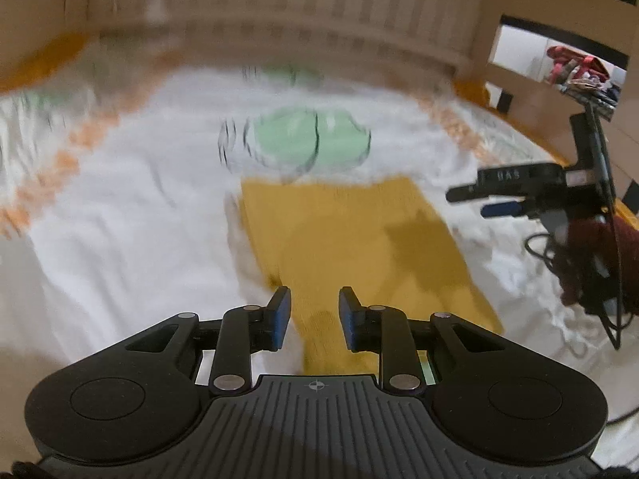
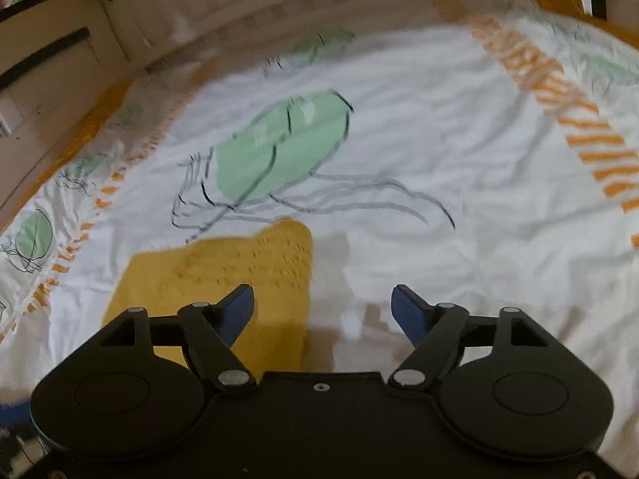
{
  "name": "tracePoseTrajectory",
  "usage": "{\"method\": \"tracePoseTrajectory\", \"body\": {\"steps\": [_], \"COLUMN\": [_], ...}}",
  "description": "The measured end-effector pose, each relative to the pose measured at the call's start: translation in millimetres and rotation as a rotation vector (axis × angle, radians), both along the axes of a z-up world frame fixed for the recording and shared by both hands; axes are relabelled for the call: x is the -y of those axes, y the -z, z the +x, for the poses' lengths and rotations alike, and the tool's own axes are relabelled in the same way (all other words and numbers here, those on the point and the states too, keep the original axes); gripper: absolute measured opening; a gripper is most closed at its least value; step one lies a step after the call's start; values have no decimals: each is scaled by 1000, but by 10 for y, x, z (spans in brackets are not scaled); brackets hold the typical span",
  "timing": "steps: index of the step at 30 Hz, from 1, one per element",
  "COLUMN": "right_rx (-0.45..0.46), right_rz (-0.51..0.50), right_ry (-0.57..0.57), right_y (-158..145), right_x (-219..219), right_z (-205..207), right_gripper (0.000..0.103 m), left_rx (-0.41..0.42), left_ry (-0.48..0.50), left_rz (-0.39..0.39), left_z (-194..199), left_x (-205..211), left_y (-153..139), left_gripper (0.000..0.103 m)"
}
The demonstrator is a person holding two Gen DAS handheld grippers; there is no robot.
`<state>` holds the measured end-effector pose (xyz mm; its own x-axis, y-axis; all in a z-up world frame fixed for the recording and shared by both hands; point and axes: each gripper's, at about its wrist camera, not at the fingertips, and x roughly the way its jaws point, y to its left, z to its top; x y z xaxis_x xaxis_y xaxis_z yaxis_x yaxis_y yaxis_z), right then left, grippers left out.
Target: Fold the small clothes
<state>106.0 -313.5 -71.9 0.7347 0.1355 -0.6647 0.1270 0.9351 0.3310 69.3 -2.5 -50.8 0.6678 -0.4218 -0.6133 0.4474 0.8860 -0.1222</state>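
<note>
A yellow knitted garment (image 1: 359,239) lies flat as a folded rectangle on the white bed cover (image 1: 120,239). My left gripper (image 1: 314,315) hovers over its near end, blue pads a little apart with nothing pressed between them. In the right wrist view the same yellow garment (image 2: 223,275) lies left of centre. My right gripper (image 2: 323,307) stands wide open above the garment's right edge, and only its left finger is over the cloth. The right gripper (image 1: 467,201) also shows at the right of the left wrist view, held by a hand in a dark red sleeve (image 1: 623,255).
The white bed cover (image 2: 439,159) carries green beetle prints (image 2: 279,147) and orange striped bands (image 2: 591,139). A slatted wooden rail (image 1: 319,28) runs along the far side. A shelf with red items (image 1: 575,68) stands at the far right, and cables (image 1: 559,255) hang by the hand.
</note>
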Motion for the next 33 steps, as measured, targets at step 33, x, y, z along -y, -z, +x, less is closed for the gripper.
{"method": "tracePoseTrajectory", "body": {"steps": [33], "right_rx": [-117], "right_rz": [-27], "right_ry": [45], "right_y": [386], "right_x": [-40], "right_z": [348], "right_gripper": [102], "left_rx": [-240], "left_ry": [-219], "left_rz": [-67], "left_z": [1097], "left_x": [-21], "left_y": [576], "left_gripper": [61]}}
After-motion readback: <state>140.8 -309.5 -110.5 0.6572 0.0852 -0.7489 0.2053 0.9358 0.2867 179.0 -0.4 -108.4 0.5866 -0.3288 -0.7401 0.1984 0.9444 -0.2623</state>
